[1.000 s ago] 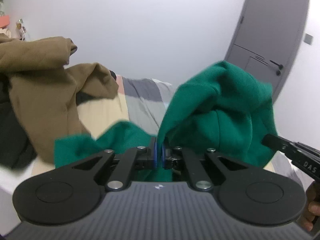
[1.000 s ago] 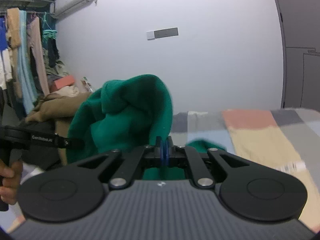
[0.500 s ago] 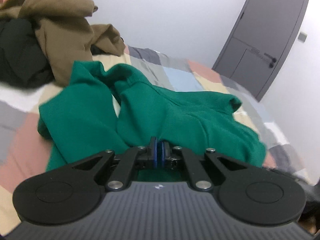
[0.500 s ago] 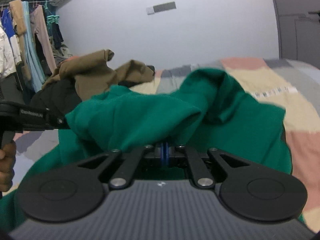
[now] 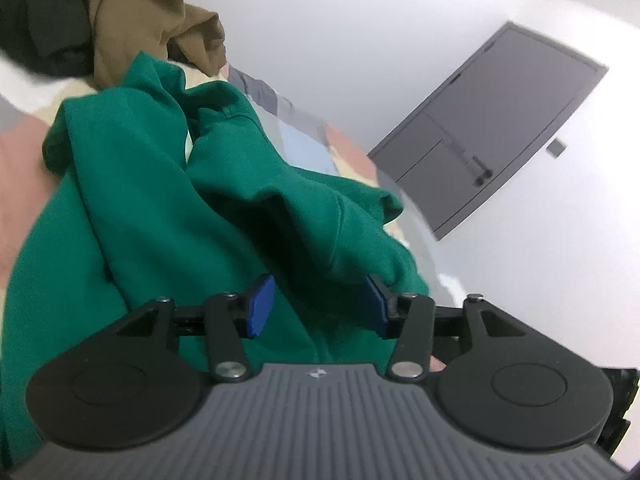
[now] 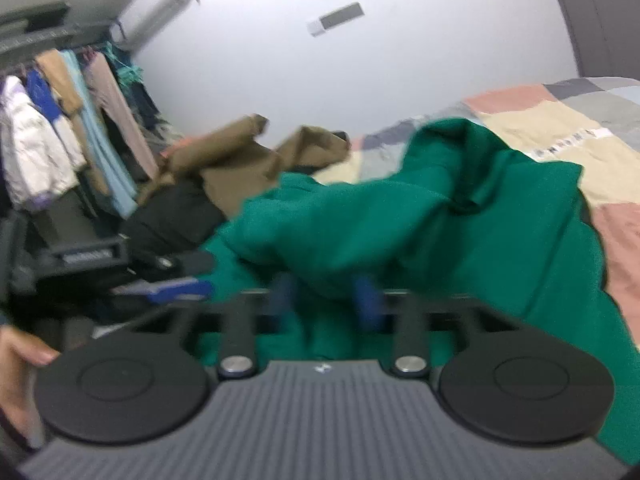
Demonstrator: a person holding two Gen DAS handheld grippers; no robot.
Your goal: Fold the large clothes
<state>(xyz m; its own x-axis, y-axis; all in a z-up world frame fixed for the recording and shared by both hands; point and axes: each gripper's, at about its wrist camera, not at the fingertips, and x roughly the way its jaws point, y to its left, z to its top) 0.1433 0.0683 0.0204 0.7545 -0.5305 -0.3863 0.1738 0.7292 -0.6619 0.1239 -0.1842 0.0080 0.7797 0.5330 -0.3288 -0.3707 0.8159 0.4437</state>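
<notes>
No writing can be read: the label on the left gripper's body in the right wrist view is blurred, and so is the printed strip on the bed (image 6: 572, 140) at the far right.

From the left, that view shows hanging clothes (image 6: 60, 148), a brown garment (image 6: 240, 160) on a dark one, then the green garment (image 6: 400, 216), a thick, soft, plain sweatshirt-like piece lying rumpled across the patchwork bed with heavy folds.

The left gripper (image 5: 318, 310) has its blue pads spread and its jaws are opening; a fold of green cloth hangs between them, and the right pad seems to brush it.

The right gripper (image 6: 326, 300) is likewise parted and opening, with green cloth draped loosely between its blurred pads.

A grey door (image 5: 500, 132) stands at the right of the left wrist view.
</notes>
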